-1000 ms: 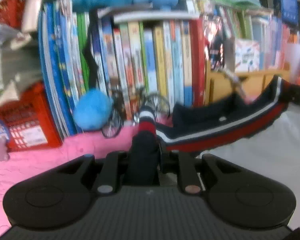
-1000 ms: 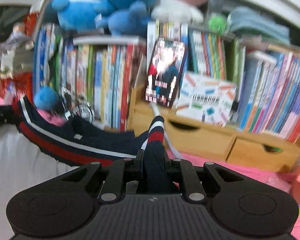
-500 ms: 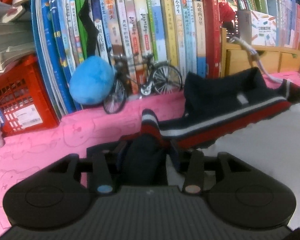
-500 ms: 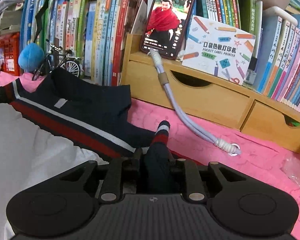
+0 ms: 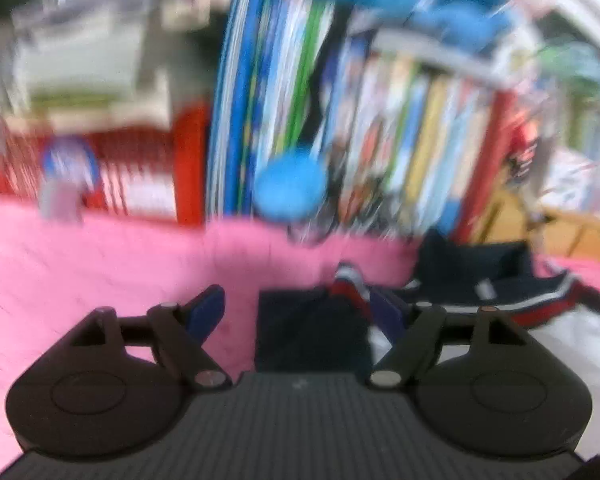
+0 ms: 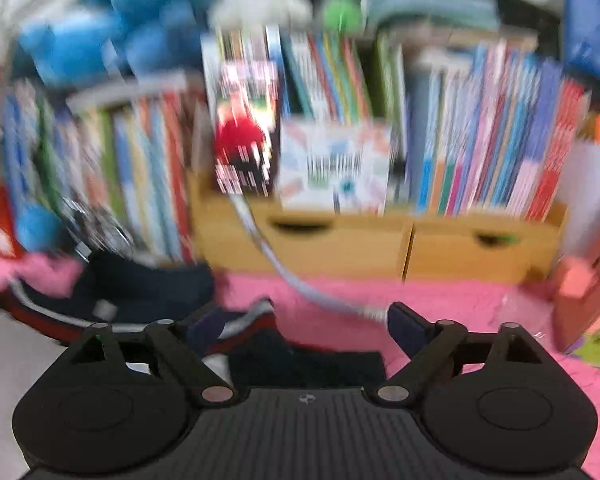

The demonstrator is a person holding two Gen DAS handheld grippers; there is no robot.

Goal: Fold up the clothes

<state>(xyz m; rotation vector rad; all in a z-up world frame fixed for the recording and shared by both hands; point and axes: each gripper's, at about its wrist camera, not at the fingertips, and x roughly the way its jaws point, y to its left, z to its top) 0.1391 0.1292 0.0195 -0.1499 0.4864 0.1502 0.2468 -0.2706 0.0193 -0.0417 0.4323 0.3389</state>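
A navy garment with red and white stripes (image 5: 496,276) lies on the pink cloth, partly over something white (image 5: 572,344). In the left wrist view my left gripper (image 5: 296,308) has its jaws opening wide. The garment's striped corner (image 5: 348,284) lies loose between them, close to the right finger. In the right wrist view my right gripper (image 6: 308,324) is also opening. The garment's other striped corner (image 6: 252,320) rests by its left finger, with no pad pressing on it. Both views are blurred by motion.
Rows of upright books (image 5: 384,128) and blue plush toys (image 6: 112,28) fill the back. A red crate (image 5: 132,168) stands at the left. A wooden drawer unit (image 6: 380,240) holds a phone (image 6: 246,136) with a cable (image 6: 288,276) trailing onto the pink cloth (image 5: 100,272).
Both grippers were shut on the garment's striped corners and have let go. Their jaws have spread wide. The garment, stretched in the air before, now lies on the pink cloth.
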